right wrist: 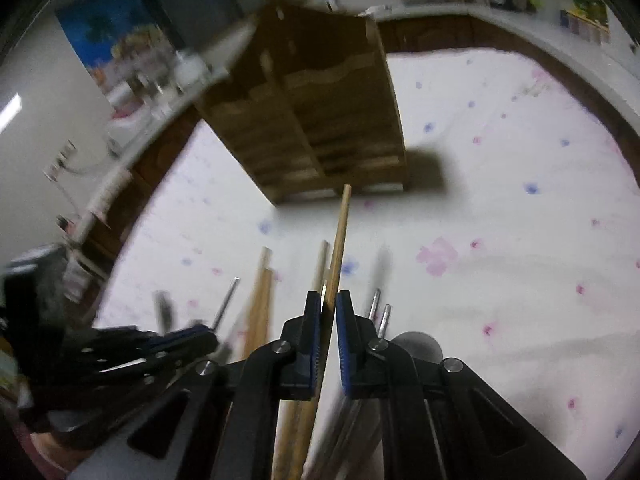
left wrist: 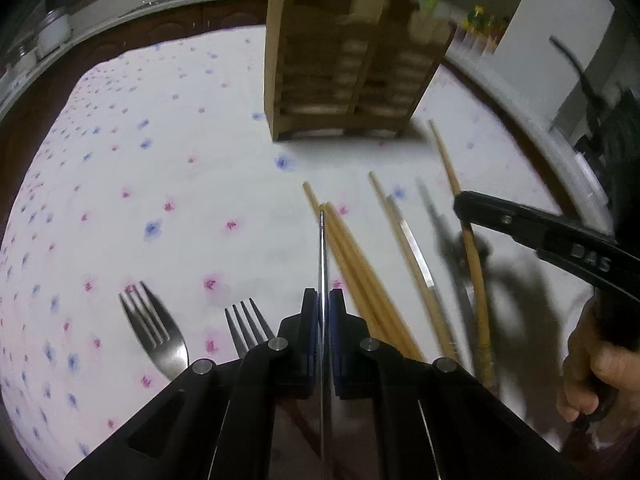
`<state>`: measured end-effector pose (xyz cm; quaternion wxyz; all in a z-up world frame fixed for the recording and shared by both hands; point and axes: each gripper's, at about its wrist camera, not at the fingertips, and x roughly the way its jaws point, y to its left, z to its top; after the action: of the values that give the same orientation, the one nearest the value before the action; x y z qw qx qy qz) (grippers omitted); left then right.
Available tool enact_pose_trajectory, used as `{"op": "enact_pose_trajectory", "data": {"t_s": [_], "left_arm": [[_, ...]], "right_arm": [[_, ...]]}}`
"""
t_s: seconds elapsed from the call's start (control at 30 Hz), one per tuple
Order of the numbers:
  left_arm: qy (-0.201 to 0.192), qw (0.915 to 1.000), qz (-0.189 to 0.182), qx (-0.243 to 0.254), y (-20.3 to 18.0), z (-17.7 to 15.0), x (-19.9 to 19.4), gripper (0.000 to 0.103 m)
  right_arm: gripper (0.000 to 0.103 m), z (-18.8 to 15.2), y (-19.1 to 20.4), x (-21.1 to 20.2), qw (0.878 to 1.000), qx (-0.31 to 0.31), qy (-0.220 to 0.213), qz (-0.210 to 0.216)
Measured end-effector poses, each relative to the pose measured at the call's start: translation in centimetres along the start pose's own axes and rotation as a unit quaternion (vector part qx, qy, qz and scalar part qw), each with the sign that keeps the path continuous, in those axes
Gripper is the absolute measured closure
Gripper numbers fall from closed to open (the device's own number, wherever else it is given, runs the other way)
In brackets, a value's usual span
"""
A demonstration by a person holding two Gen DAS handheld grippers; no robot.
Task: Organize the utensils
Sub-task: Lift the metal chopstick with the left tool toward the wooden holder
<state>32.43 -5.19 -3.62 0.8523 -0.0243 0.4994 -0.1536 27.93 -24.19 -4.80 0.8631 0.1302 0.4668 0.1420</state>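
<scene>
My left gripper is shut on a thin metal chopstick that points toward the wooden utensil holder standing on the floral tablecloth. My right gripper is shut on a wooden chopstick and holds it just in front of the holder; it also shows at the right of the left wrist view. Several wooden chopsticks lie on the cloth below. Two forks lie to the left of my left gripper.
The tablecloth covers a round table with a dark wooden rim. More metal chopsticks and a spoon bowl lie under my right gripper. A counter with clutter runs behind the table.
</scene>
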Motion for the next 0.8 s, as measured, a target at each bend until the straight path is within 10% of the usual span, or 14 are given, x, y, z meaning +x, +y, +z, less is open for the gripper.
{"op": "enact_pose_trajectory", "data": {"t_s": [0.8], "left_arm": [[-0.187,0.9784,-0.08,-0.035,1.0,-7.1,-17.9,0.1]], "right_arm": [[0.096,-2.8,4.4,-13.1,0.985,-0.031,-0.165,0.027]]}}
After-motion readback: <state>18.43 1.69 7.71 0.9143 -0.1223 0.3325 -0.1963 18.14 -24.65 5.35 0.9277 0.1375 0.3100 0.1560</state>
